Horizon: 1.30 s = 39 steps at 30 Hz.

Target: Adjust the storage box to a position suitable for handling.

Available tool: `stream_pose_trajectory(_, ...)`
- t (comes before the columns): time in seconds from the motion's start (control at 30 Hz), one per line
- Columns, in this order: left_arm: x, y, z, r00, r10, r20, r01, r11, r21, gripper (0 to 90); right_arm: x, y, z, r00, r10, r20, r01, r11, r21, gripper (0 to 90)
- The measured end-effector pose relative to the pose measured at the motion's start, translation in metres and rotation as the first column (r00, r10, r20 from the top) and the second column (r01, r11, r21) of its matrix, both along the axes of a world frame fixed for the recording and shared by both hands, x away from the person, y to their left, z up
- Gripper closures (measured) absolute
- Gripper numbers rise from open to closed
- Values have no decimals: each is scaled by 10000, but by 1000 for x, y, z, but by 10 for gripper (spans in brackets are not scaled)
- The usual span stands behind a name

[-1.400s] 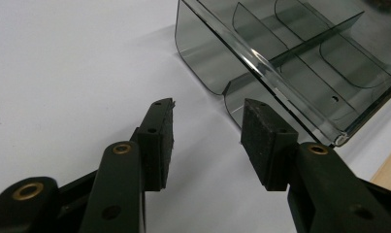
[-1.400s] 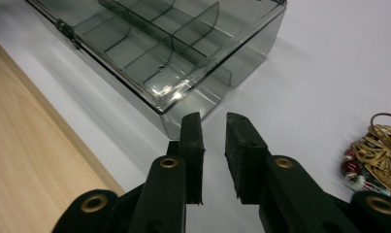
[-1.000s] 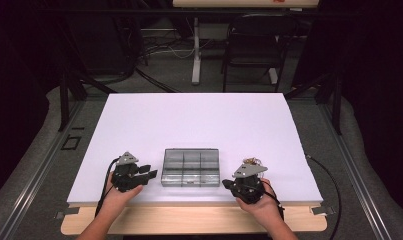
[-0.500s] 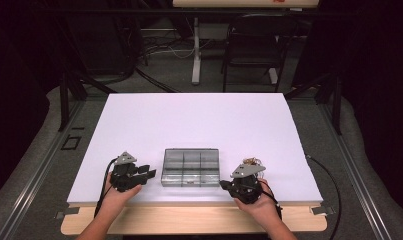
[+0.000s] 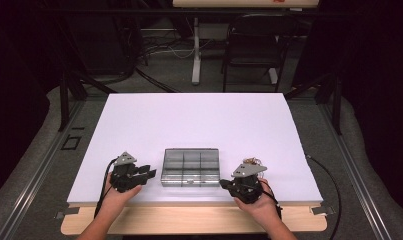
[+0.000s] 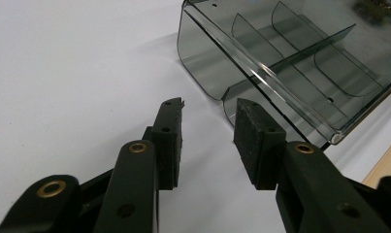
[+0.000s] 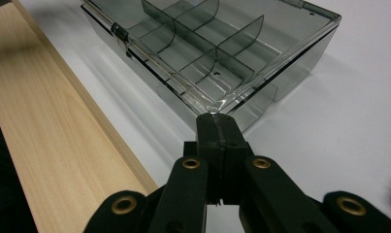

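Left fingers (image 6: 207, 141) closing, apart beside box (image 6: 280, 63) | right fingers (image 7: 217, 136) together, seemingly touching box corner.

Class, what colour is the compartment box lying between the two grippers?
Smoky grey, see-through plastic box; the right gripper view shows it best.

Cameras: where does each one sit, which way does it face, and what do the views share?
High view: above the table's near edge, looking forward and down; forearms, left gripper and right gripper flank the clear box.
Left gripper view: on the left gripper, jaws apart, aimed at a box corner.
Right gripper view: on the right gripper, jaws shut, tips at a box corner.
Shared: the box and the white table.
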<state>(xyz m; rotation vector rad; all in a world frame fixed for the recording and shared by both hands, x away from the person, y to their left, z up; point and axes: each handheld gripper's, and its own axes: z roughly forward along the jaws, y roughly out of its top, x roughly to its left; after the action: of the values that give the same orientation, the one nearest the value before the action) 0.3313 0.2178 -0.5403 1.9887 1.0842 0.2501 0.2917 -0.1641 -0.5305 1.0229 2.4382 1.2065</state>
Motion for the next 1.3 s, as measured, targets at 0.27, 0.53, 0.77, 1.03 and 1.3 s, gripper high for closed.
stream_pose_trajectory(0.27,-6,-3,4,9995,-271,141,272,9996,-44,680,0,-1,4,9998,-10,181,5,9996,277,900)
stream_pose_trajectory(0.53,-13,-6,9,9983,-518,255,522,9985,-133,754,2,-2,8,9995,-104,303,84,9977,666,900)
stream_pose_trajectory(0.77,-18,-11,12,9954,-859,424,857,9963,58,803,3,-2,9,9993,-152,355,120,9962,863,900)
stream_pose_trajectory(1.03,-25,-18,15,9904,-1320,408,1326,9911,-124,806,4,-2,10,9991,-172,386,136,9958,908,900)
stream_pose_trajectory(1.3,-30,-25,20,9869,-1509,565,1511,9885,11,805,4,-2,10,9989,-179,426,139,9956,924,900)
